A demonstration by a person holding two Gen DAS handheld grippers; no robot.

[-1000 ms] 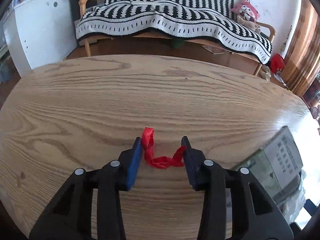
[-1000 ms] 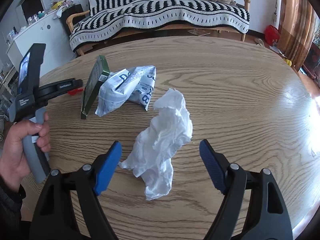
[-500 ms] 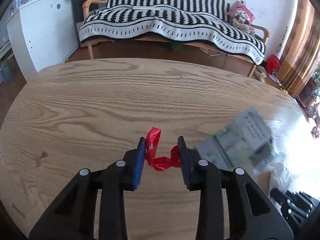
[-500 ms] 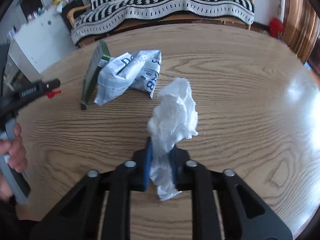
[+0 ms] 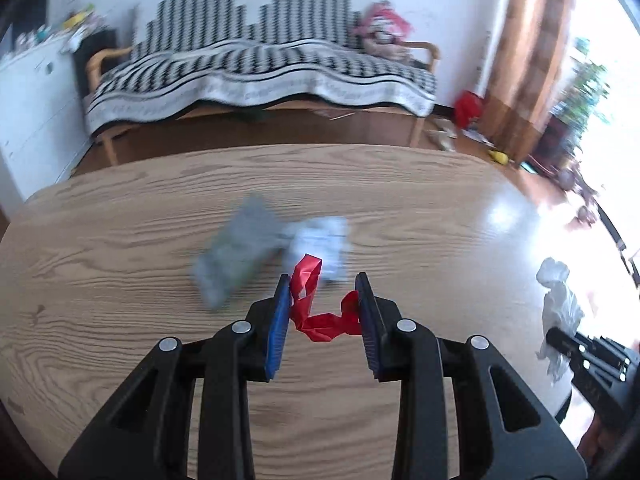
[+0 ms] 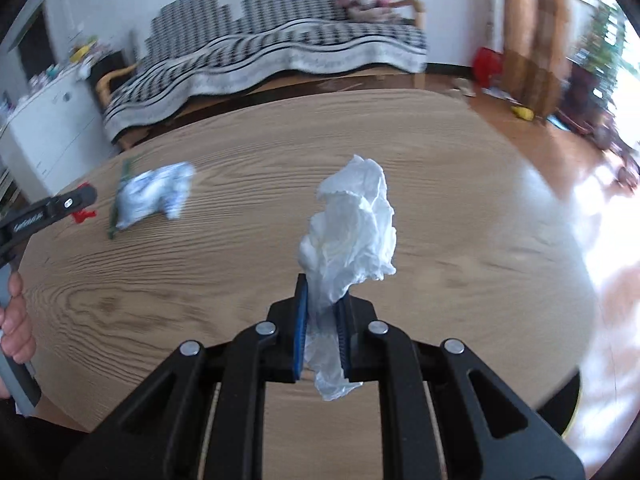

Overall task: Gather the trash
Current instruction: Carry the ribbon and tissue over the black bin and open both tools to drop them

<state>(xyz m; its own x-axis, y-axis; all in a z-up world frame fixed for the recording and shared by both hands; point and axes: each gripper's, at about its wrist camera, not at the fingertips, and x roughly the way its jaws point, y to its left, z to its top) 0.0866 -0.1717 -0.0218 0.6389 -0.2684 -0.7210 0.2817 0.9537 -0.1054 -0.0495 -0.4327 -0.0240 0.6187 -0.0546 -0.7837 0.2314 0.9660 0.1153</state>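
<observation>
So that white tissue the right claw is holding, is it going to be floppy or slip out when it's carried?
The white tissue probably weighs next to nothing: its crumpled bulk stands above the right claw unsupported. It looks soft rather than stiff, with a loose tail hanging below the pads. Slipping seems unlikely, since the jaws pinch its bunched middle, though a tug might tear it.

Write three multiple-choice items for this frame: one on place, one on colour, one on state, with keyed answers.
1. Where does the crumpled printed wrapper lie?
A. on the wooden table
B. on the sofa
C. on the floor
2. What colour is the strip between the left gripper's fingers?
A. green
B. red
C. yellow
3. What state is the right gripper in?
A. wide open
B. shut on nothing
C. shut on the white tissue

Answers: 1 A, it rests on the wood grain; 2 B, the strip is bright red; 3 C, the pads pinch the tissue's lower part.
</observation>
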